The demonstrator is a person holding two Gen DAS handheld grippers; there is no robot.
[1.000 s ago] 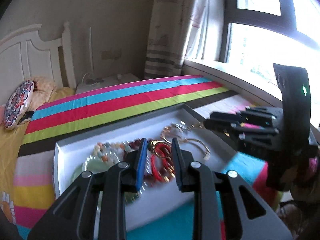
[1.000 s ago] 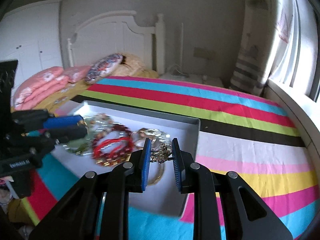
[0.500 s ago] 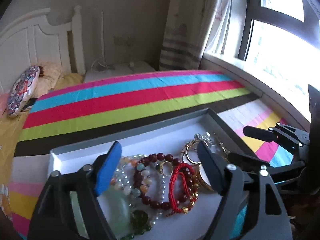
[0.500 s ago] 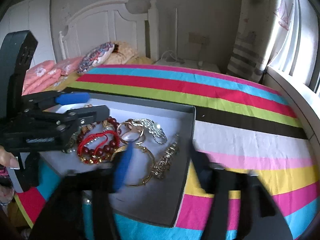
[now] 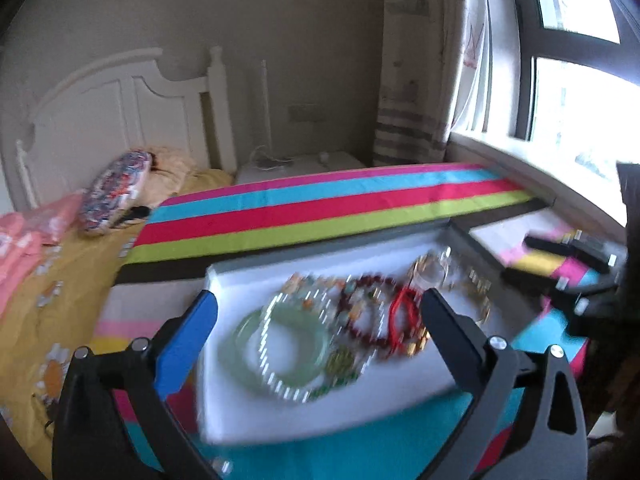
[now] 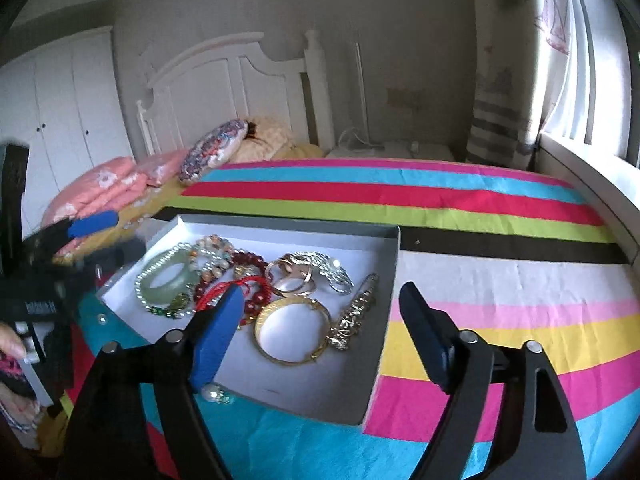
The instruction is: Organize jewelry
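Both claws are spread wide over the near edge of the box with nothing between their pads, and their jaws have just been opening. This reads as the start of the sorting: no piece is picked yet, and the next move calls for choosing one item and coming down on it without dragging its neighbours.

Nearest the right claw (image 6: 320,328), the gold bangle (image 6: 294,330) lies flat on the white floor of the box (image 6: 384,320), just ahead of the blue pad (image 6: 218,336), with a gold chain piece (image 6: 352,316) touching it on the right. A loose pearl bead (image 6: 212,392) sits by the near wall, under that pad.

In the left view, the left claw (image 5: 320,324) frames the green jade bangle (image 5: 280,344), which lies ahead of and below the fingertips, ringed by a strand of pale beads. To its right sit the dark red bead bracelet (image 5: 368,312) and a red cord bracelet (image 5: 400,320); they overlap, so lifting one alone looks tricky.

Farther back, silver and gold rings (image 6: 296,276) cluster near the far wall. Beyond the box the striped bedspread (image 6: 400,196) runs to the white headboard (image 6: 224,92).
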